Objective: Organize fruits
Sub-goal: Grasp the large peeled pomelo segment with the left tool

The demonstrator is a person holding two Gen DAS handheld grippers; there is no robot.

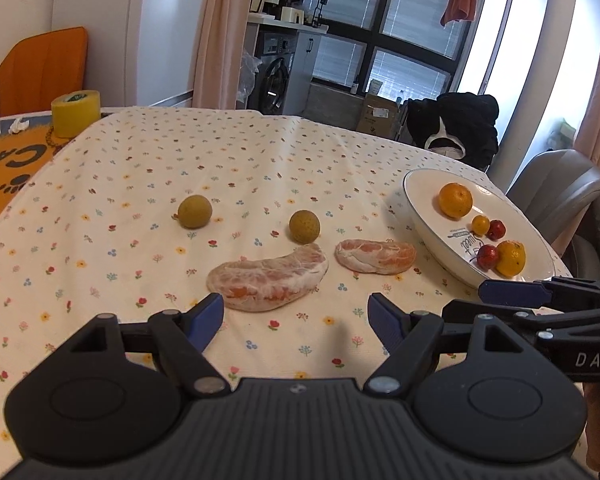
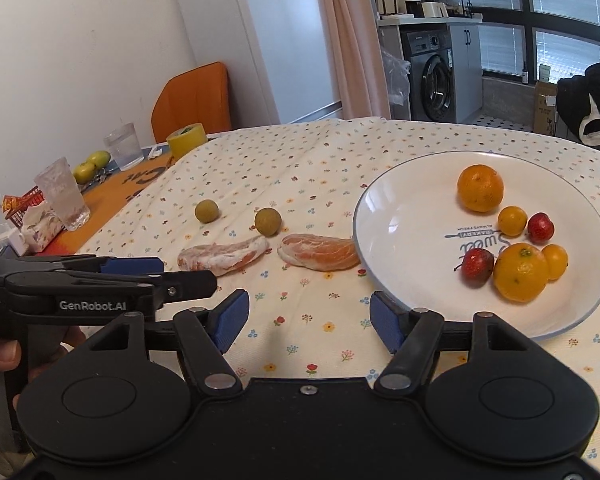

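Two peeled pomelo segments lie on the flowered cloth: a long one just ahead of my left gripper, and a shorter one near the plate. Behind them sit two round green-brown fruits. The white plate holds two oranges, two small yellow fruits and two red ones. My right gripper hovers at the plate's near left rim. Both grippers are open and hold nothing.
A yellow tape roll, two drinking glasses, green apples and a tissue pack sit on the orange mat at the left. An orange chair back stands behind, a grey chair beyond the plate.
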